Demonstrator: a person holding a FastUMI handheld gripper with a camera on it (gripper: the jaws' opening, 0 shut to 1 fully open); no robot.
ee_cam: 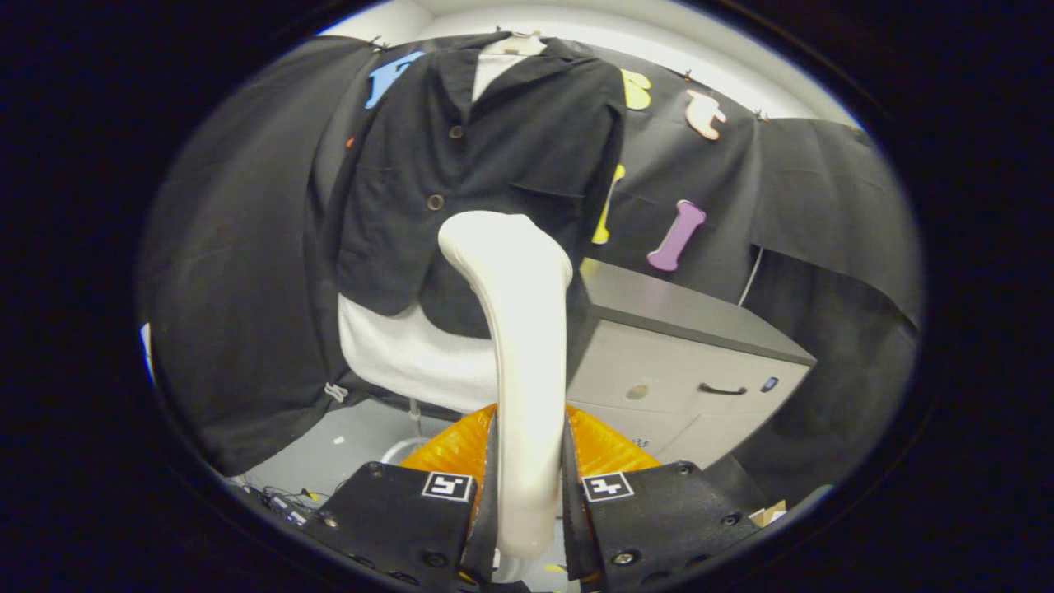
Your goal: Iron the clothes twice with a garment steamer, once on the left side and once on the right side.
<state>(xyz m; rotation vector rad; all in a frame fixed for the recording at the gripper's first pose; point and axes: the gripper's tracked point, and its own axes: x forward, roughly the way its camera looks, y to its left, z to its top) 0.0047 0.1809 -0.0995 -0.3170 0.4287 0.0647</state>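
The gripper (pixel 527 494) is clamping the white handle of a garment steamer (pixel 515 346), both fingers pressing on it from either side; the steamer's head is rising ahead of the fingers and pointing toward a black jacket (pixel 494 156) hanging on a hanger over a white garment (pixel 403 358) against the booth wall; a grey cabinet (pixel 683 354) is standing just to the right of the clothes. The head is sitting in front of the jacket's lower middle, near a button (whether it is touching the cloth cannot be told); the pass is probably best done by keeping the head flat and close to the fabric, travelling slowly along one side, holding the handle upright so it does not twist in the fingers, and steering clear of the cabinet's edge.
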